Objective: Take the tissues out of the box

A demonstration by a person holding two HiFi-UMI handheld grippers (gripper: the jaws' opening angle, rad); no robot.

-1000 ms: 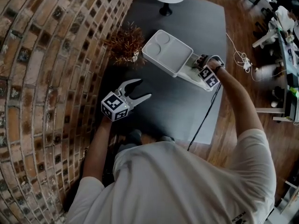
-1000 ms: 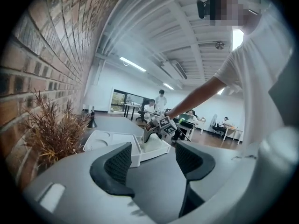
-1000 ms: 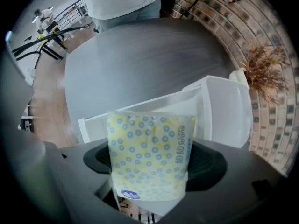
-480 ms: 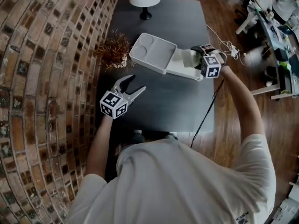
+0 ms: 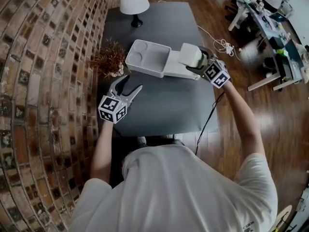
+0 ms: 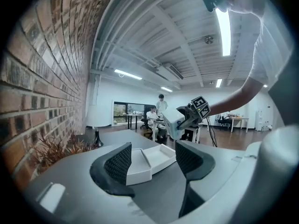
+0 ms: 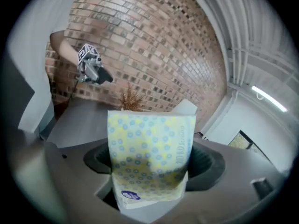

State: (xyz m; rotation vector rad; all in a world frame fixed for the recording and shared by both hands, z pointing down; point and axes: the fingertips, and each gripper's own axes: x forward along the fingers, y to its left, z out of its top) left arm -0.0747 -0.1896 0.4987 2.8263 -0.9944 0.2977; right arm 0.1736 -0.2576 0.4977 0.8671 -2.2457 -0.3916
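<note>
A white box [image 5: 147, 57] with two round hollows lies open on the dark grey table [image 5: 164, 105]. My right gripper [image 5: 199, 63] is shut on a tissue pack [image 5: 189, 55] and holds it above the box's right end. In the right gripper view the pack [image 7: 149, 157] is yellow with blue dots and fills the space between the jaws of the gripper [image 7: 152, 164]. My left gripper [image 5: 131, 83] hangs open and empty over the table, near the box's left side. The left gripper view shows its jaws [image 6: 154, 160] apart, the box [image 6: 147, 164] beyond them and the lifted pack [image 6: 172, 121] farther off.
A dried plant [image 5: 108, 59] stands just left of the box, by the brick wall [image 5: 43, 81]. A white lamp [image 5: 133, 1] stands at the table's far end. A black cable [image 5: 210, 115] hangs off the table's right edge. Desks and seated people are far to the right.
The right gripper has risen from the box's low end with the tissue pack in it. The left gripper has stayed open in about the same place.
</note>
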